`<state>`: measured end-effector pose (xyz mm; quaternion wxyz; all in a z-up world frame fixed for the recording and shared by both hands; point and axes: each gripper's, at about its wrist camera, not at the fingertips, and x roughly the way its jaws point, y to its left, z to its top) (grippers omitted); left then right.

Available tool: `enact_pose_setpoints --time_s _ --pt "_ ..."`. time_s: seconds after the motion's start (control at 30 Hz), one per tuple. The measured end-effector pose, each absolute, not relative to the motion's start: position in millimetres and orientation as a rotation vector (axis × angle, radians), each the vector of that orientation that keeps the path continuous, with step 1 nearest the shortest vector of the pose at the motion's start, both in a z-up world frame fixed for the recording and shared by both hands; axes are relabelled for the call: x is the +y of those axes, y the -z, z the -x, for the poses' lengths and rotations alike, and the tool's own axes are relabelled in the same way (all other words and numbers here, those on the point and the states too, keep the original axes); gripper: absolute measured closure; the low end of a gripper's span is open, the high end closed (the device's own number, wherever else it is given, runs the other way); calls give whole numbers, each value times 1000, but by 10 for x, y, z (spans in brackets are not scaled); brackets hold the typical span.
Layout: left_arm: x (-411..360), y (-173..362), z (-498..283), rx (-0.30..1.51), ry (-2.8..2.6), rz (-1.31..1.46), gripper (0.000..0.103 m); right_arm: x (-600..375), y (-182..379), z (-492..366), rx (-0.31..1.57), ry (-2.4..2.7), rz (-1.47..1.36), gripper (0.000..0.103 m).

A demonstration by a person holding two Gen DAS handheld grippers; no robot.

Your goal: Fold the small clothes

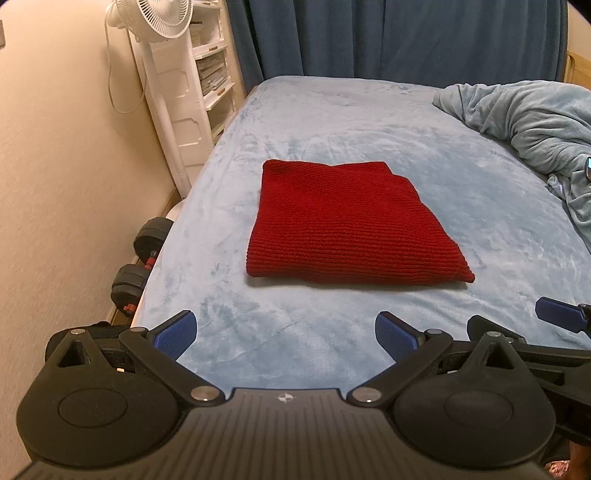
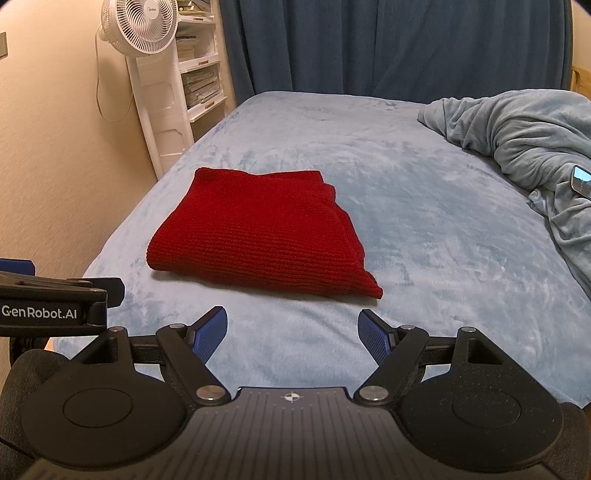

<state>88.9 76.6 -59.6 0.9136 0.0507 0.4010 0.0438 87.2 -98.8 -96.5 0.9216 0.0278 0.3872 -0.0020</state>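
A red knitted garment point(image 1: 347, 225) lies folded into a rough rectangle on the light blue bed cover point(image 1: 332, 122). It also shows in the right wrist view point(image 2: 258, 236). My left gripper point(image 1: 286, 332) is open and empty, held above the bed's near edge, short of the garment. My right gripper point(image 2: 291, 332) is open and empty too, near the bed's front edge, to the right of the garment's near corner. The right gripper's blue finger point(image 1: 557, 314) shows at the right of the left wrist view. The left gripper's body point(image 2: 48, 306) shows at the left of the right wrist view.
A crumpled blue-grey blanket point(image 1: 532, 125) with a phone point(image 2: 581, 181) on it lies at the bed's right. A white fan point(image 1: 159, 22) and shelf point(image 1: 210, 74) stand by the left wall. Black dumbbells point(image 1: 140, 262) lie on the floor. Dark blue curtains point(image 1: 388, 37) hang behind.
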Motion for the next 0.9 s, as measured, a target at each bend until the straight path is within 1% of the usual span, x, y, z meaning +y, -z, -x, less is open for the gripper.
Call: enact_pose_setpoints --time_s 0.9 --pt "785 606 -896 827 -91 -106 0 -976 970 -871 795 2 -51 24"
